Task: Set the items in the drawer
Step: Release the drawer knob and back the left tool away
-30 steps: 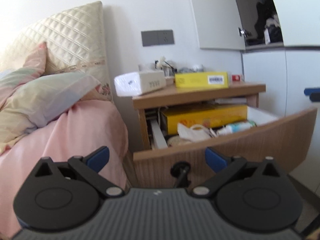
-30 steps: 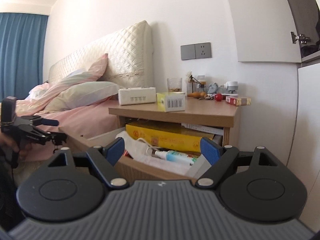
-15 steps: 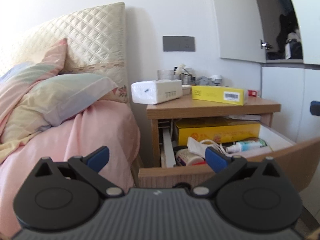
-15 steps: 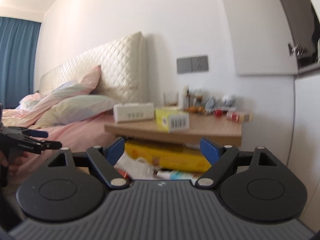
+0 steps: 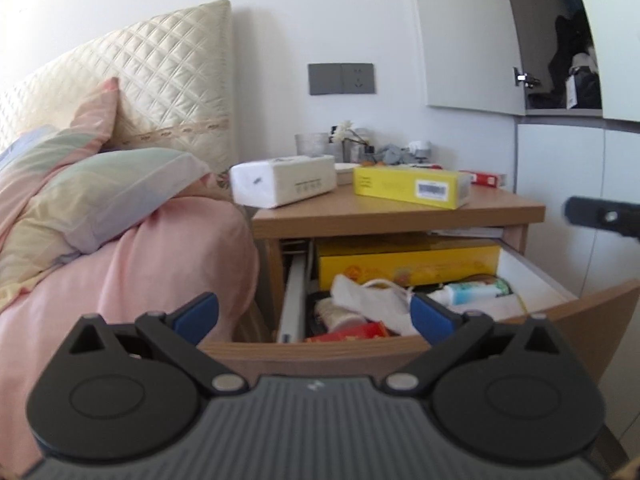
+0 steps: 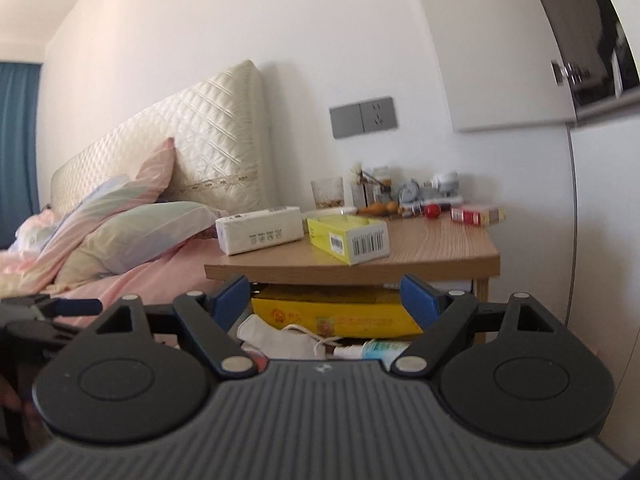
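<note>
Here, open drawer point(image 5: 400, 352) below both tongs, left tongs point(image 5: 314, 316) and right tongs point(image 6: 326, 294) spread wide, empty.

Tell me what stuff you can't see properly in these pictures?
- Drawer bottom: hidden under clutter, both views.
- Drawer front: behind the left gripper, left view.
- Small things behind the yellow box: too small, blurred, right view.
- Right gripper covers part of the drawer's contents, right view.
</note>
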